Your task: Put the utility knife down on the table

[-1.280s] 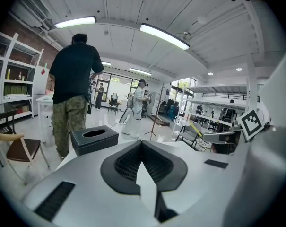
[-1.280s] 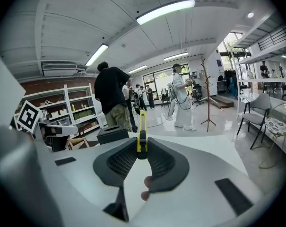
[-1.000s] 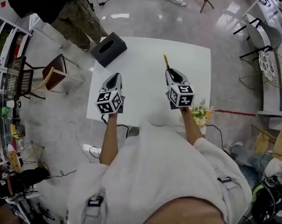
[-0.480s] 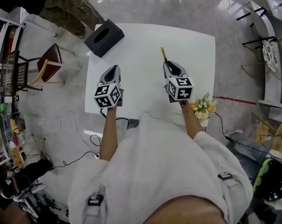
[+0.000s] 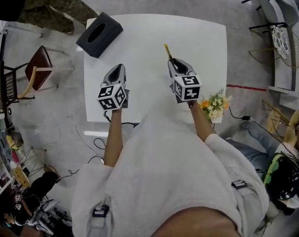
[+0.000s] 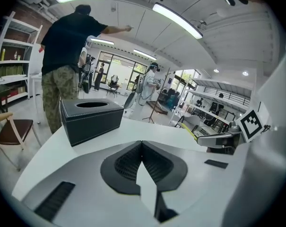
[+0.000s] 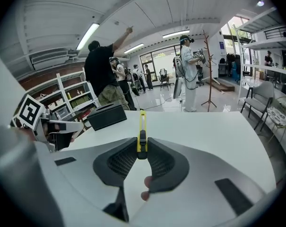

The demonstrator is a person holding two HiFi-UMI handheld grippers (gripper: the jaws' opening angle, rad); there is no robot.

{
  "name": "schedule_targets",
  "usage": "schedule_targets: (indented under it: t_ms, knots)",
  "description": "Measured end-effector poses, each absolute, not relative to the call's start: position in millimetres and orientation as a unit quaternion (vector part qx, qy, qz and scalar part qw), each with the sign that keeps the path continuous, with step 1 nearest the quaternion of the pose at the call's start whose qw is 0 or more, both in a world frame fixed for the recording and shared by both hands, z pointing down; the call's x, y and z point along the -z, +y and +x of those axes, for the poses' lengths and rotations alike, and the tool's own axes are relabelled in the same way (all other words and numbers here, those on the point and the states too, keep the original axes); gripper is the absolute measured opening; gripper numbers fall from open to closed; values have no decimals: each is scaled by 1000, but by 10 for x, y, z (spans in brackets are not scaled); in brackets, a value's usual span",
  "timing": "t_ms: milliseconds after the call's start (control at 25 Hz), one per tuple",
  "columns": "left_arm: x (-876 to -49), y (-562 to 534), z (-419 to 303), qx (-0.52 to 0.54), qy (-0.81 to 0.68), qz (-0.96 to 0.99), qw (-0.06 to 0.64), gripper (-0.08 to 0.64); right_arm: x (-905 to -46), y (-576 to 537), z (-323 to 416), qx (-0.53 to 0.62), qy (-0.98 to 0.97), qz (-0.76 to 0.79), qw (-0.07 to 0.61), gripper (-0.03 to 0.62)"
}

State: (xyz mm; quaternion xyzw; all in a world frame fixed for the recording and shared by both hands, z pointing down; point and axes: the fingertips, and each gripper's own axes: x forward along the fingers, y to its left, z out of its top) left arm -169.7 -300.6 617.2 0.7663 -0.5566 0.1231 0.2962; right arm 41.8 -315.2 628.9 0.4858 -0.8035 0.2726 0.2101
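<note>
The desk (image 5: 154, 33) has a smooth white top with a soft sheen. On the desk's far left corner, the tissue box (image 5: 99, 34) looks like matt black leatherette with stitched edges. The utility knife (image 7: 142, 126) is smooth yellow plastic with a black slider. The ribbed, rubbery black pads (image 7: 124, 160) of the right hand-held gripper (image 7: 142, 148) close on it. That gripper and the left hand-held gripper (image 6: 142, 148) have matt grey plastic shells. The floor (image 5: 55, 112) around the desk is polished and mirrors the lights. At the desk's near edge, the person's shirt (image 5: 164, 181) is white cloth.
</note>
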Motion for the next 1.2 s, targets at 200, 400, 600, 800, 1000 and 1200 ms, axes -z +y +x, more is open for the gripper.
schedule_targets:
  t_ms: [200, 400, 600, 800, 1000, 1200]
  knots:
    - [-6319, -2998, -1706, -125, -549, 764, 315, 20, -6428, -3193, 354, -281, -797, 485, 227, 83]
    - [-6443, -2981, -1765, -128, -548, 758, 331, 20, -6600, -3346, 223, -289, -792, 481, 240, 83]
    - [-6485, -3012, -1811, -130, -548, 755, 336, 20, -6730, -3559, 84, -293, -790, 478, 248, 83]
    - [-6519, -3009, -1844, -132, -550, 752, 339, 19, -6861, -3732, -11, -299, -787, 474, 258, 83]
    - [-6517, -3011, -1871, -134, -552, 750, 340, 20, -6995, -3890, -50, -302, -781, 472, 278, 83]
    - [-6524, -2985, -1869, -134, -554, 747, 342, 20, -7153, -3992, -61, -302, -772, 468, 305, 83]
